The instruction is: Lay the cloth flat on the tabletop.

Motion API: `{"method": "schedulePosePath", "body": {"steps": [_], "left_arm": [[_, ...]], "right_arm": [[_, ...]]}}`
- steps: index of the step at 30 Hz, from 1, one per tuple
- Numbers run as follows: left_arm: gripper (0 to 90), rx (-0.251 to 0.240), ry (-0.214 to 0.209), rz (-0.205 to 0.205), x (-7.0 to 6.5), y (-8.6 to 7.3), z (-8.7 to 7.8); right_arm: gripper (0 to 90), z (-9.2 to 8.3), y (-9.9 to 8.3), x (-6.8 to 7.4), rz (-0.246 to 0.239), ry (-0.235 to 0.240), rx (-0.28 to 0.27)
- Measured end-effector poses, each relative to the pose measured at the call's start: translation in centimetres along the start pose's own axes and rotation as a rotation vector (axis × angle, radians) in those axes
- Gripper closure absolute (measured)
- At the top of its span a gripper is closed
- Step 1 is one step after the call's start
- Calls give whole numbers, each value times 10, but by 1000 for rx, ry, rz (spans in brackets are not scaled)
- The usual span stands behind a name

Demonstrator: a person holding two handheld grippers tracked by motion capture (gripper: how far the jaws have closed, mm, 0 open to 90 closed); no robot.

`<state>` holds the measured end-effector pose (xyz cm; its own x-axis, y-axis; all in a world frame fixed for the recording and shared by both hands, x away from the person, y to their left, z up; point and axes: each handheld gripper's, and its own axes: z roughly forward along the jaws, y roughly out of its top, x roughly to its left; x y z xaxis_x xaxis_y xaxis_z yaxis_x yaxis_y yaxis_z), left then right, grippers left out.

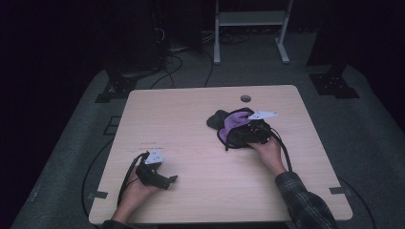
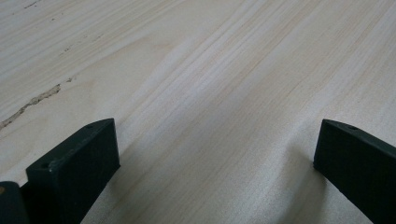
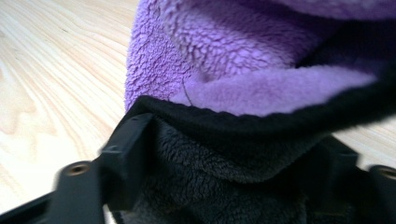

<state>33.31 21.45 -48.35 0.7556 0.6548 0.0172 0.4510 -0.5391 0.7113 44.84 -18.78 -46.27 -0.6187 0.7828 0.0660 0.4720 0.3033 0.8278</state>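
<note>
A fleece cloth (image 1: pixel 235 120), purple on one side and dark grey with a black hem on the other, lies crumpled on the right half of the wooden table (image 1: pixel 181 124). My right gripper (image 1: pixel 232 138) is pushed into its near edge. In the right gripper view the black hem and grey fleece (image 3: pixel 224 186) fill the gap between the jaws of the right gripper (image 3: pixel 233 168), which stand well apart. My left gripper (image 1: pixel 172 180) rests near the front left of the table, and its jaws are wide apart over bare wood in the left gripper view (image 2: pixel 215 154).
A round cable hole (image 1: pixel 245 98) sits near the table's far edge, just behind the cloth. Beyond the table stand a white metal frame (image 1: pixel 250 19) and dark stand feet (image 1: pixel 334 86), with cables on the grey floor. Bare wood (image 2: pixel 210 70) lies between the two grippers.
</note>
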Motion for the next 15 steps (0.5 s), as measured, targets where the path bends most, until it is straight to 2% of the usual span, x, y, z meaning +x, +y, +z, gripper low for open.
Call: {"method": "schedulePosePath", "body": {"steps": [1,5,7,10,15], "left_arm": [[0,0,0,0,0,0,0],[0,0,0,0,0,0,0],[0,0,0,0,0,0,0],[0,0,0,0,0,0,0],[0,0,0,0,0,0,0]], "right_arm": [[327,1,-1,0,-2,-3,0],[581,2,-3,-1,-8,5,4],[675,1,-3,-1,-2,16,3],[727,-2,-2,-1,2,40,8],[737,-12,-2,4,-9,106,29]]}}
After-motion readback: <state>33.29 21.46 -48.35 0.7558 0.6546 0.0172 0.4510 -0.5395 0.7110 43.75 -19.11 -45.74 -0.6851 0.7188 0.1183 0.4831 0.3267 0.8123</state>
